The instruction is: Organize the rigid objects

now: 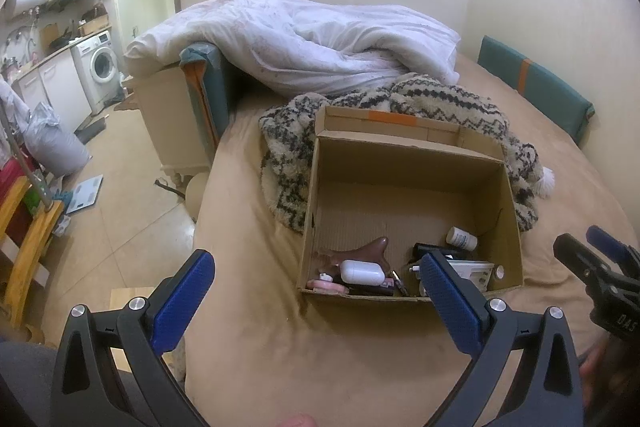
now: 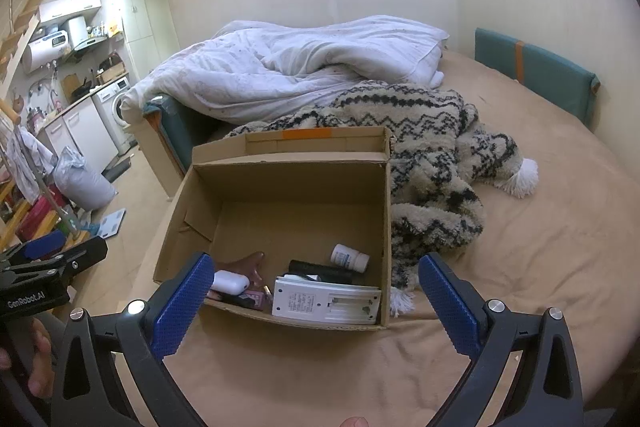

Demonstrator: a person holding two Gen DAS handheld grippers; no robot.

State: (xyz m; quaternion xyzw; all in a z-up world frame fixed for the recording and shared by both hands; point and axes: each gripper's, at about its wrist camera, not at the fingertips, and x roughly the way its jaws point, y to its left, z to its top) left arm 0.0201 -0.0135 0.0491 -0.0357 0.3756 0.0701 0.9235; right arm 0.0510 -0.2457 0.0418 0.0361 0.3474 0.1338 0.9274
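Observation:
An open cardboard box (image 1: 408,163) (image 2: 288,183) stands on the tan bed. Inside lie a white case (image 1: 362,271) (image 2: 230,282), a brown wooden piece (image 1: 366,251) (image 2: 250,263), a white pill bottle (image 1: 462,238) (image 2: 349,256), a black bar (image 2: 320,270) and a white flat device (image 2: 326,303). My left gripper (image 1: 316,279) is open and empty, held just before the box's near wall. My right gripper (image 2: 316,283) is open and empty, also at the near wall. Each gripper shows at the other view's edge.
A patterned shaggy blanket (image 2: 432,155) lies behind and right of the box. A white duvet (image 1: 296,39) is piled at the back. A teal cushion (image 2: 536,75) leans on the wall. The bed's left edge drops to a tiled floor (image 1: 116,211) with clutter.

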